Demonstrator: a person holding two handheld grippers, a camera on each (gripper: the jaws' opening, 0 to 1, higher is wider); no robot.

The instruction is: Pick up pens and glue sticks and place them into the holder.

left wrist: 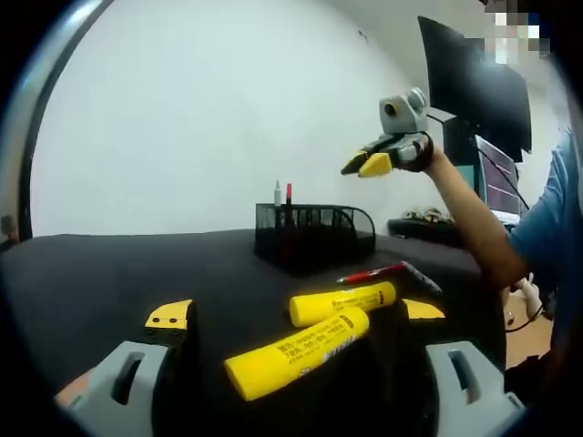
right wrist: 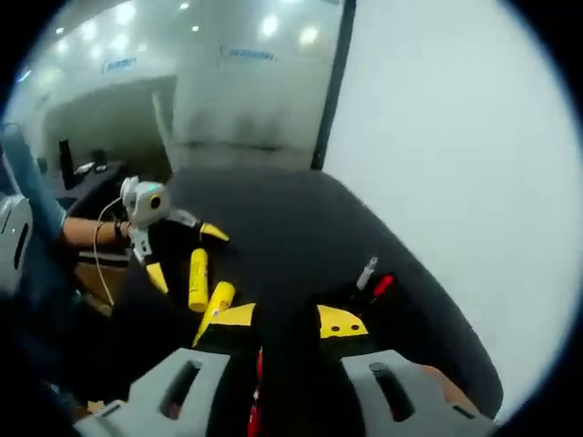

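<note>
- My left gripper (left wrist: 296, 316) sat low over the black table (left wrist: 109, 273), jaws spread wide and gripping nothing; its yellow tips flanked two glue sticks.
- The near glue stick (left wrist: 296, 353) was a smooth yellow cylinder with printed text, its long axis slanting from lower left to upper right in the left gripper view.
- The far glue stick (left wrist: 343, 303) lay just behind it, nearly parallel, a little flatter in angle.
- A red pen (left wrist: 373, 273) with a dark end lay thin and straight beyond them, pointing toward the right.
- The holder (left wrist: 314, 232) was a black wire-mesh box farther back on the table, with a white pen and a red pen standing upright in it.
- My right gripper (left wrist: 372, 165) hung in the air above and right of the holder, yellow tips slightly parted, nothing between them.
- In the right gripper view the table looked matte and dark, and the glue sticks (right wrist: 199, 279) lay by the left gripper.
</note>
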